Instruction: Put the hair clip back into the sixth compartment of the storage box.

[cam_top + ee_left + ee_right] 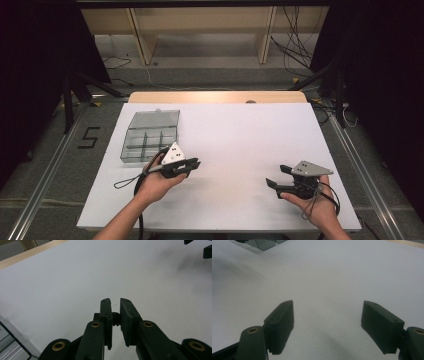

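Between the nearly closed jaws of the left gripper (pixel 115 301), something small and dark sits too deep to identify. At the upper left of the right gripper view, the clear box (pixel 263 243) is cut off by the edge. From above, the contents of its compartments are too small to tell.
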Motion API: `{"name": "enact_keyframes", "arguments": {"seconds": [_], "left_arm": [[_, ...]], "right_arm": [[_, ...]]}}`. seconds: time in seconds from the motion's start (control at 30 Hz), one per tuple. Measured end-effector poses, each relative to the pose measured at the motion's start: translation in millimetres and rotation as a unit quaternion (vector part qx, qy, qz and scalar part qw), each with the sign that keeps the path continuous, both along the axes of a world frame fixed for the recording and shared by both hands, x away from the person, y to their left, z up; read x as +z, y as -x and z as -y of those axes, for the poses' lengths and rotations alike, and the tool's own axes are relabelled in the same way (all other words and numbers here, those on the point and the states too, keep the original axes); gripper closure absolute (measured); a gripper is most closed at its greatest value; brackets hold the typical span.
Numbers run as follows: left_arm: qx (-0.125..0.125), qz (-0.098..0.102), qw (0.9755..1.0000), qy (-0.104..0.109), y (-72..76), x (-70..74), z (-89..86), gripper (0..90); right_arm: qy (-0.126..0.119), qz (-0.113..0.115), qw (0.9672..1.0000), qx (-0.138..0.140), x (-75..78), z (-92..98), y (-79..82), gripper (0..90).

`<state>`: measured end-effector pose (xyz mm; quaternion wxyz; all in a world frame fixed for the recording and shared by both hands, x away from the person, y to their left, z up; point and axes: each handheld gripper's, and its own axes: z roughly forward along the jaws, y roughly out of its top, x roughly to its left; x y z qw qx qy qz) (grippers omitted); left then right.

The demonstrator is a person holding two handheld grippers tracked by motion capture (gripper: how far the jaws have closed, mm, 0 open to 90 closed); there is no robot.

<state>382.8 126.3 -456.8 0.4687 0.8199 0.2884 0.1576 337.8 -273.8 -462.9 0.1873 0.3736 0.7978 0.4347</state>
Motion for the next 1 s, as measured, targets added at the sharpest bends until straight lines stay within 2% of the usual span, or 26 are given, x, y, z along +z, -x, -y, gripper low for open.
{"name": "enact_keyframes", "arguments": {"seconds": [0.53, 1.0], "left_arm": [[0.022, 0.002, 0.9997, 0.010, -5.3, 2.7, -12.2, 79.9], [0.028, 0.002, 0.9995, 0.012, -6.8, 4.2, -17.2, 79.9]], "right_arm": [[0.000, 0.000, 1.0000, 0.000, 0.1, -0.2, 0.1, 27.3], [0.000, 0.001, 1.0000, 0.000, 0.3, 0.0, 0.1, 27.3]]}}
